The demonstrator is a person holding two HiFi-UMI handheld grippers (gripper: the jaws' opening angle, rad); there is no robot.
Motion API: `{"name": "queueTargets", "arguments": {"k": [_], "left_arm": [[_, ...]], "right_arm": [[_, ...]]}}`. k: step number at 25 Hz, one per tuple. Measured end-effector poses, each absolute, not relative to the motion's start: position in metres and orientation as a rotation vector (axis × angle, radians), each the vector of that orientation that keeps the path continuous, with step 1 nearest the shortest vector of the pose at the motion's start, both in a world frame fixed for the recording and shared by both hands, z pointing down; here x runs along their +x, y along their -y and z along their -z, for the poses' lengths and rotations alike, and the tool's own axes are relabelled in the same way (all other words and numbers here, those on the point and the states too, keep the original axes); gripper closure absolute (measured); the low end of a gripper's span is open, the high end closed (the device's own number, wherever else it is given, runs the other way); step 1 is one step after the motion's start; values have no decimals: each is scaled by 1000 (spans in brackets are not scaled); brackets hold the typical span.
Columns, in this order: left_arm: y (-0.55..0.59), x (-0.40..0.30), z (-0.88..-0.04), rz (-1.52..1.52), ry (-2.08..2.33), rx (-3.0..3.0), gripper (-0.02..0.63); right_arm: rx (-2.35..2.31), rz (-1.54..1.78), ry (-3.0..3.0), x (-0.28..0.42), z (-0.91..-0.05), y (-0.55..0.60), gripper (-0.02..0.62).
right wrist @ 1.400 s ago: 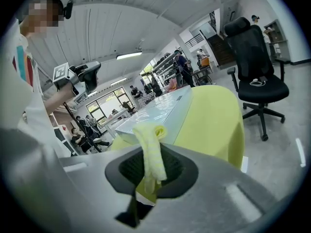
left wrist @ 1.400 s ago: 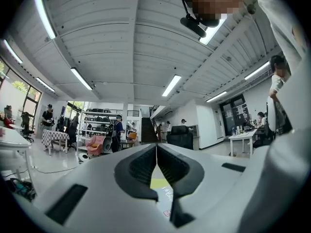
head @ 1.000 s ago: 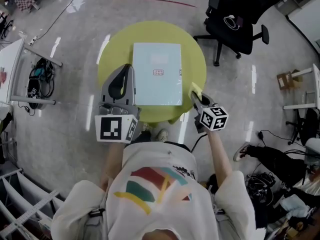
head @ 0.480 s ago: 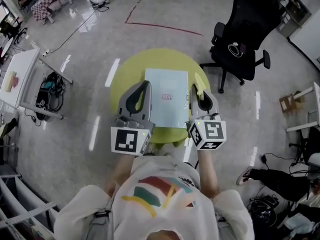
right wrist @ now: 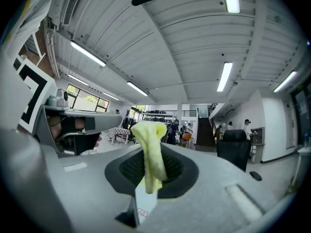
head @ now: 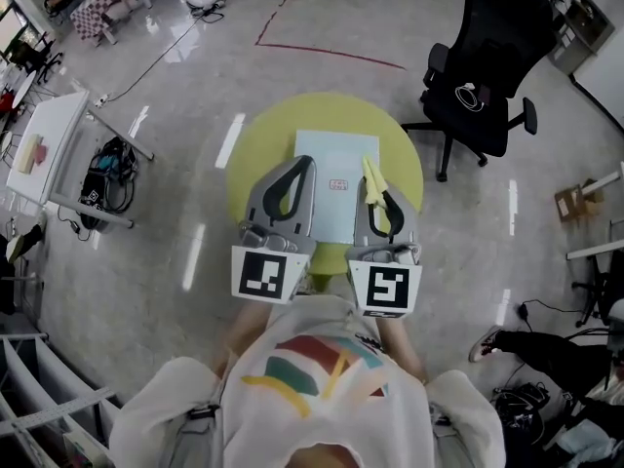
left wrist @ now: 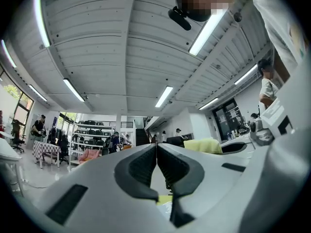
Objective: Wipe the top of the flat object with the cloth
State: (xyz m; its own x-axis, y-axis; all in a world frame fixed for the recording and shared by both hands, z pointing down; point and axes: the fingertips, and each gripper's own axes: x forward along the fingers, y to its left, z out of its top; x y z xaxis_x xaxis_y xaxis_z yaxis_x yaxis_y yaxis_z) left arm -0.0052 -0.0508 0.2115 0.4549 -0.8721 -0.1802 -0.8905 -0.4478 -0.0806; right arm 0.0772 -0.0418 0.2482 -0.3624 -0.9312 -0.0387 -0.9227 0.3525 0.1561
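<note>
- Since a second before, the right gripper (head: 380, 203) had swung in from the near right corner of the flat object (head: 331, 159) and lay along that object's right side, pointing away from the person, parallel to the left gripper (head: 300, 169).
- Lying flat on the round yellow-green table (head: 263, 139), the flat object was a pale blue rectangle with a small red-printed label near its middle; its near part was covered by both grippers.
- A yellow cloth (head: 371, 180) stuck out beyond the right gripper's tips, above the right edge of the flat object; whether it touched the surface could not be told.
- From the right gripper view, the right gripper (right wrist: 150, 171) had its jaws clamped on the cloth (right wrist: 151, 154), which stood up as a folded bunch above them, and a strip of the flat object (right wrist: 145, 204) showed through the gap below.
- From the left gripper view, the left gripper (left wrist: 156, 154) had its jaws pressed together with nothing between them.
- Seen from the head view, the left gripper lay over the left side of the flat object.
- Beyond the table's far right stood a black office chair (head: 487, 57), and a red line (head: 331, 55) ran across the glossy floor past the table.
</note>
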Motion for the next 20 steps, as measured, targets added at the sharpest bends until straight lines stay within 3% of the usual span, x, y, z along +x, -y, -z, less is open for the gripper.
{"name": "queueTargets", "arguments": {"k": [20], "left_arm": [[51, -10, -216, -122, -1551, -2533, 589]], "right_arm": [[1686, 148, 2580, 64, -258, 35, 569]]}}
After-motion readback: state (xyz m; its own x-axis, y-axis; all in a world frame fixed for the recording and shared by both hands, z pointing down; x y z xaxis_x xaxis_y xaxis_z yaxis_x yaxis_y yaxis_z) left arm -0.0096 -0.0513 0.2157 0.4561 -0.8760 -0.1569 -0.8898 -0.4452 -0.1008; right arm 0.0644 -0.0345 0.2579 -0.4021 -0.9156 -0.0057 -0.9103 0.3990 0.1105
